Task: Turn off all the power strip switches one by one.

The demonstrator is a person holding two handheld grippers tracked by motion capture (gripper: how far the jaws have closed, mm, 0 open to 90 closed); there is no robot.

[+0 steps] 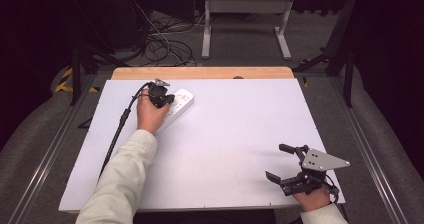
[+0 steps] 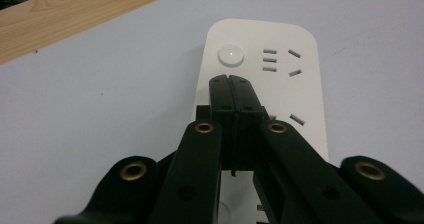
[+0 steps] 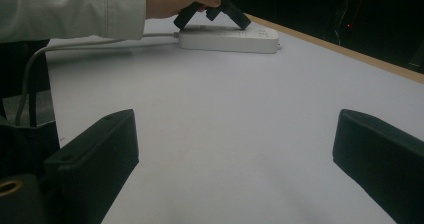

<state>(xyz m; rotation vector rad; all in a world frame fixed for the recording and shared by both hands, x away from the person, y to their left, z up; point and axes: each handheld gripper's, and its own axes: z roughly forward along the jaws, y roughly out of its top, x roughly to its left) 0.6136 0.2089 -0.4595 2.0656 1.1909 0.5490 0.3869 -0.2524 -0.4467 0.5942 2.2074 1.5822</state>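
On a white table in a dim lab, we press our left gripper, jaws pinched together on nothing, onto the power strip just short of its round button; our right gripper waits wide open, well apart.

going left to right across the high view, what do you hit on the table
black cable trailing from the left gripper → left gripper, held over the white power strip → bare stretch of white tabletop → right gripper with its grey three-cornered plate
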